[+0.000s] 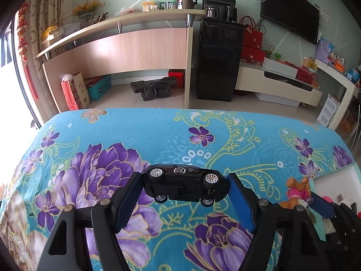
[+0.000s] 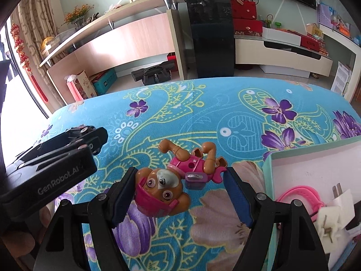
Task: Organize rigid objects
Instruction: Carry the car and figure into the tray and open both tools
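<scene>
A small black die-cast toy car with white spoked wheels is clamped lengthwise between the blue pads of the left hand-held gripper, tipped onto its side so that its underside faces the camera, and is held clear above the desk, which is covered by a turquoise cloth printed with purple flowers. A brown plastic puppy figure in a pink outfit is grasped by the right hand-held gripper, head against the left pad and pink hind part against the right pad, its legs pointing to the far side. At the right edge of the desk a shallow pale green cardboard box with a white inside is seen, in which a pink cord and a white plug adapter are lying. The left hand-held gripper is seen to the near left in the right wrist view.
</scene>
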Demonstrator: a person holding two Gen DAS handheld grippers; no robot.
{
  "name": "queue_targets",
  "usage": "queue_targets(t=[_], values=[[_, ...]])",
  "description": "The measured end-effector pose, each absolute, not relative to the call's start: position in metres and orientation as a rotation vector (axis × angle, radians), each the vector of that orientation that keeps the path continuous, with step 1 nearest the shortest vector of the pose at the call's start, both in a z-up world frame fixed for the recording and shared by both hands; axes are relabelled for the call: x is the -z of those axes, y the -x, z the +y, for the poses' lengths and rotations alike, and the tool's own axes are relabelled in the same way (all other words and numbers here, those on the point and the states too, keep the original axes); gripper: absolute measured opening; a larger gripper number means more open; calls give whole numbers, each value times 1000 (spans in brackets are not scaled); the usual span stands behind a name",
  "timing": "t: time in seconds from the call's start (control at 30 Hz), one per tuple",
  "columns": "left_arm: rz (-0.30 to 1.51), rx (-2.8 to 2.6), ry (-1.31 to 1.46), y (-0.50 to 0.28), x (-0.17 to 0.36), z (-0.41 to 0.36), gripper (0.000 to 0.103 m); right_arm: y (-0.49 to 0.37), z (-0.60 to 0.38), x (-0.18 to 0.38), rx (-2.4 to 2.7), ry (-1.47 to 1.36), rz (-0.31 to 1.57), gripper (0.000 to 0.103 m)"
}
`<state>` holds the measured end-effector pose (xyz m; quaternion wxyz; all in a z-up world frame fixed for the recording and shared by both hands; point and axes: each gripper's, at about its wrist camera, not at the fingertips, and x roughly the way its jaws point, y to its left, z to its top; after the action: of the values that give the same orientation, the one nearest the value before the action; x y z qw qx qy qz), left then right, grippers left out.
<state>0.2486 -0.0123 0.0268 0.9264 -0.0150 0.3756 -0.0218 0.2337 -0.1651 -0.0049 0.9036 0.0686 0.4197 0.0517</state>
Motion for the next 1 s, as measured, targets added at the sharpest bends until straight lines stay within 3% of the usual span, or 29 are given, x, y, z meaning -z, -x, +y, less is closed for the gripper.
queue_targets(t=[0.5, 1.0], values=[[645, 112, 77, -136, -77, -40, 78, -136, -199, -30, -31, -160, 828, 78], [623, 256, 40, -110, -85, -101, 78, -95, -254, -50, 89, -200, 764, 78]])
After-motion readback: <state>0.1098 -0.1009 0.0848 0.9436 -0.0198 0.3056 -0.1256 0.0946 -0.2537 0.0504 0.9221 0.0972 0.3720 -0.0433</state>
